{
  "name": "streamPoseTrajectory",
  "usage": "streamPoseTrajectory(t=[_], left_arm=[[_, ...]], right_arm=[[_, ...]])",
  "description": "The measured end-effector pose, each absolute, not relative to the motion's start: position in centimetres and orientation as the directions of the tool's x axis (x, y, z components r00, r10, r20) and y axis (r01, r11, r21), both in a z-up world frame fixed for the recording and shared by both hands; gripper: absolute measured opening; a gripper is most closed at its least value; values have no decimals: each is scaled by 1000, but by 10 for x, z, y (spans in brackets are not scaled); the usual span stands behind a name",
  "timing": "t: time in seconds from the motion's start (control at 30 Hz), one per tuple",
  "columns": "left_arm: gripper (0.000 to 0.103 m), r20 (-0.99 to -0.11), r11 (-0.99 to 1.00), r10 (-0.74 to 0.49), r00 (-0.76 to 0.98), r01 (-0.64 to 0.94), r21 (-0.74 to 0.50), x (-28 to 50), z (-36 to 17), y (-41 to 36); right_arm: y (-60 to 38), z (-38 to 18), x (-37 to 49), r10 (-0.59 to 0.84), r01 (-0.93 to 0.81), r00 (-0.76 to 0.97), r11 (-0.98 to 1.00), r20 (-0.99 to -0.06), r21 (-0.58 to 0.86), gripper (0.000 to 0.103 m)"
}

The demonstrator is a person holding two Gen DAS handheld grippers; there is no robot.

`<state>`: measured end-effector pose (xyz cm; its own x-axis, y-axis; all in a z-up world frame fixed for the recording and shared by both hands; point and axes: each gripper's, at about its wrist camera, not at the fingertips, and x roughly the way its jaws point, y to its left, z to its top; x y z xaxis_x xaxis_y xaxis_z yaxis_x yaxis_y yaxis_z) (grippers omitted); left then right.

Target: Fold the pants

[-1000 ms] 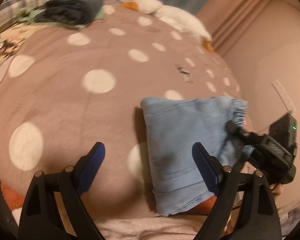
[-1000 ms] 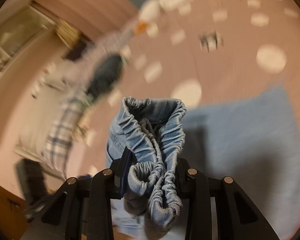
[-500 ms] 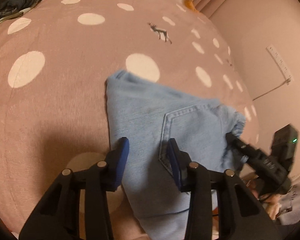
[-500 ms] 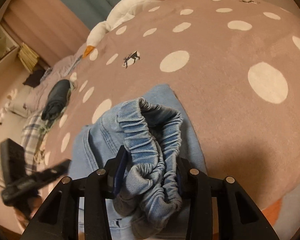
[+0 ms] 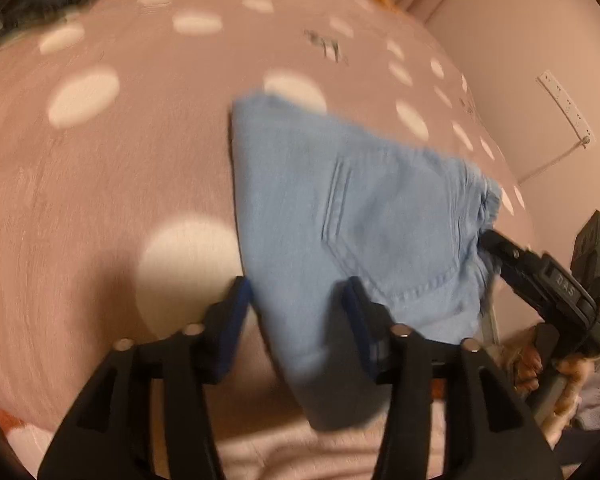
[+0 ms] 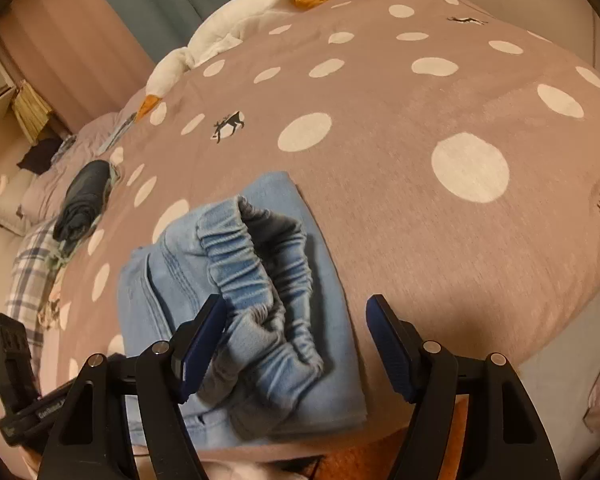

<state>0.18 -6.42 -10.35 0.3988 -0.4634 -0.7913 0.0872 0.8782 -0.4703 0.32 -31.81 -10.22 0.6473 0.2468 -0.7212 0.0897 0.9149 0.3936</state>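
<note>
Both pairs of jaws are spreading at this moment. The left gripper (image 5: 300, 312) has a folded corner of the light-blue pants (image 5: 340, 208) between its blue pads; the picture is blurred, and the pads seem to stand just clear of the cloth. The right gripper (image 6: 296, 344) is parted wide, its left pad beside the gathered elastic waistband (image 6: 260, 280), its right pad well clear of it, so the cloth lies loose between them.

The pants lie in a folded stack near the front edge of the bed, on a brown bedspread (image 6: 400, 128) with white dots and small deer figures. The waistband is bunched on top of the stack, with a back pocket showing beside it.

Toward the far edge of the bed lies a white plush goose (image 6: 220, 44) with an orange beak. Near the bed's left side, in the right wrist view, sits a dark rolled garment (image 6: 84, 200) by a plaid cloth (image 6: 28, 280). A wall with a power strip (image 5: 564, 104) stands beside the bed. Nothing lies between the grippers and the pants.
</note>
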Motion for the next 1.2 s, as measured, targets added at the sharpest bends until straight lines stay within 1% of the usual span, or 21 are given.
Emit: streamPoseTrajectory(t=[0.03,0.07,0.17,0.33,0.57,0.87,1.07,1.2], left_arm=[[50,-771,852,-503,390,75,-518,-1,-107,-62],[50,-760,845,-510,403,73,-529,-4,-107,-60],[50,-765,856,-502,404,108,-505,-11,-105,-64],[50,-774,858,-500,389,97,-505,-16,-105,-67],[52,-787,872,-476,392,97,-479,-22,-106,-71],[52,-790,876,-467,397,88,-474,-27,-107,-70],[52,-791,876,-463,400,69,-478,-29,-107,-69],[53,-791,877,-460,403,71,-475,-33,-106,-69]], right_arm=[[-318,-103,2,241,94,644,917,-726,388,72],[-318,-104,2,240,94,642,918,-728,386,72],[-319,-105,0,246,92,643,915,-726,392,72],[-319,-104,-6,241,83,638,923,-731,377,72],[-326,-115,-10,290,82,621,900,-728,428,72],[-323,-118,-14,301,64,623,900,-722,431,72],[-322,-120,-15,304,58,617,902,-725,428,72],[-316,-119,-15,283,53,611,917,-739,394,73]])
